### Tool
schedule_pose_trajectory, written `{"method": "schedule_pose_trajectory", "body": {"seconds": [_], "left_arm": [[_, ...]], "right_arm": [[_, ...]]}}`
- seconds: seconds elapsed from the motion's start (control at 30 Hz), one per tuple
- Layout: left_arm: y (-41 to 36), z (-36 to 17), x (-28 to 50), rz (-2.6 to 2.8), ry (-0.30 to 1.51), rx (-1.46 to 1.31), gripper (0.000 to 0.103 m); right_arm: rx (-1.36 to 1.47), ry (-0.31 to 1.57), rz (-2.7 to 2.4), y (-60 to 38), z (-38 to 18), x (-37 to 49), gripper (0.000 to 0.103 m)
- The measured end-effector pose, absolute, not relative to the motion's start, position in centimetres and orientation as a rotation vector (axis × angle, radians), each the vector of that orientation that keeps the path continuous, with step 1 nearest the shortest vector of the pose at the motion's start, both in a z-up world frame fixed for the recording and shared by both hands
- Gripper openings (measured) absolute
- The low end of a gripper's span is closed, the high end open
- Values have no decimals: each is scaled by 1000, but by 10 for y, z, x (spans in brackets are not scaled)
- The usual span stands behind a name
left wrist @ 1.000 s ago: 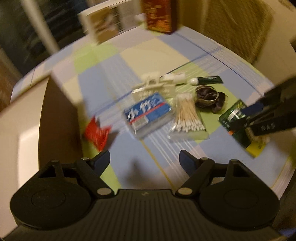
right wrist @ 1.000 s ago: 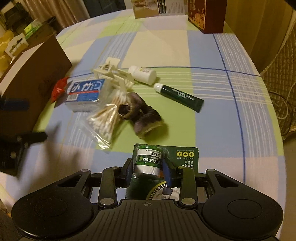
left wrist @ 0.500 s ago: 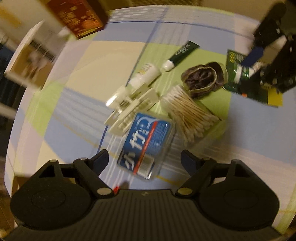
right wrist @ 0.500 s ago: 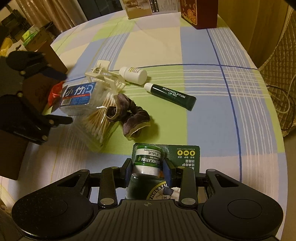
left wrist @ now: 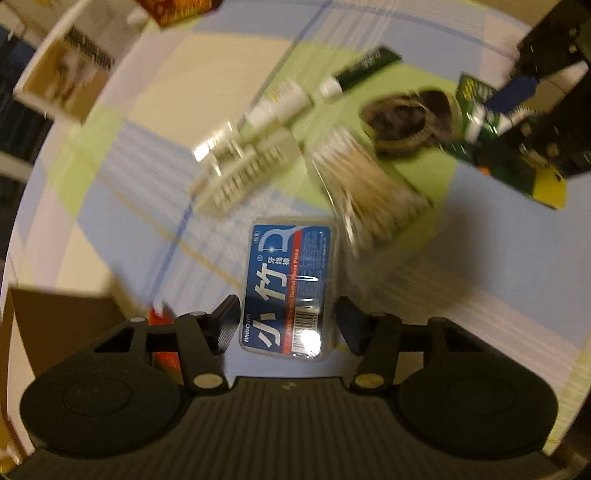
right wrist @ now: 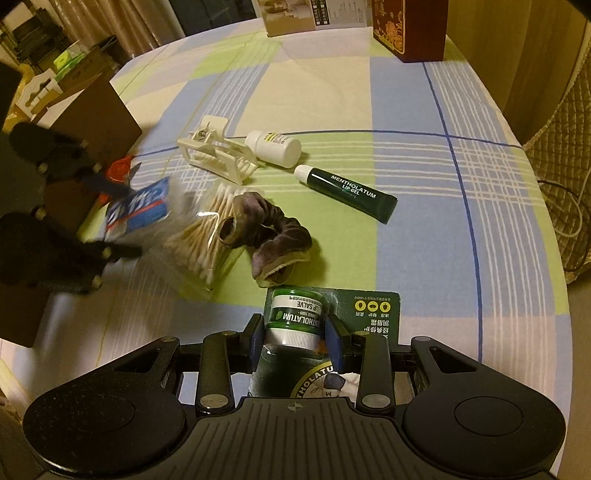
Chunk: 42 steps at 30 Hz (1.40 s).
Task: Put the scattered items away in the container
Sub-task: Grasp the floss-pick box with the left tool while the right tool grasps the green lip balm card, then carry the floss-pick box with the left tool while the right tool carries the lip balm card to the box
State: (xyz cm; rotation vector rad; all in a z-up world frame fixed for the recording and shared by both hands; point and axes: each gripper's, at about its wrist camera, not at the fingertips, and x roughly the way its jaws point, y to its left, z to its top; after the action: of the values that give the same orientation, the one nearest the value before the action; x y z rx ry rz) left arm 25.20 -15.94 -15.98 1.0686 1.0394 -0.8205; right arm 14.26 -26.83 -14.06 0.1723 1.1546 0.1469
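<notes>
In my right wrist view, lower centre of the frame, my right gripper has its fingers clamped on the lip salve jar, which sits in a green card pack resting on the desk. Just beyond it lies a dark hair tie, touching a clear bag of cotton swabs.

In my left wrist view, lower centre, my left gripper has its fingers apart on either side of the blue floss pick box; the left finger appears to touch the box edge, the right stands just off it. I cannot tell whether the box is lifted. A red packet shows behind the left finger.

Mid-frame in the right view: a white plastic clip rack, a small white bottle touching it, and a green lip gel tube just beside the bottle. The brown cardboard box stands at the left edge. At the top edge stand a white carton and a dark red box.
</notes>
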Motion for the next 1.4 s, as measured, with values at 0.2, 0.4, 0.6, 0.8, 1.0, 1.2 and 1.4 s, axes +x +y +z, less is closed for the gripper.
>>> {"method": "schedule_pose_trajectory", "body": {"seconds": [0.2, 0.4, 0.6, 0.8, 1.0, 1.2, 1.4], "left_arm": [[-149, -164, 252, -688, 1147, 889, 64], [-134, -164, 258, -631, 1120, 661, 55], [-122, -154, 233, -579, 1115, 617, 55], [-93, -120, 205, -557, 1072, 513, 54], [-57, -76, 193, -509, 1010, 390, 54], [-22, -39, 182, -453, 941, 327, 54], [17, -12, 178, -379, 884, 262, 54]], "right_arm": [[119, 1148, 165, -263, -140, 140, 38], [-6, 1126, 171, -248, -140, 138, 37], [3, 1158, 189, -244, -137, 134, 37], [81, 1105, 255, -236, -112, 121, 37], [82, 1070, 301, -216, -91, 112, 37], [55, 1034, 366, -188, -67, 111, 37], [34, 990, 452, -154, -42, 121, 37]]}}
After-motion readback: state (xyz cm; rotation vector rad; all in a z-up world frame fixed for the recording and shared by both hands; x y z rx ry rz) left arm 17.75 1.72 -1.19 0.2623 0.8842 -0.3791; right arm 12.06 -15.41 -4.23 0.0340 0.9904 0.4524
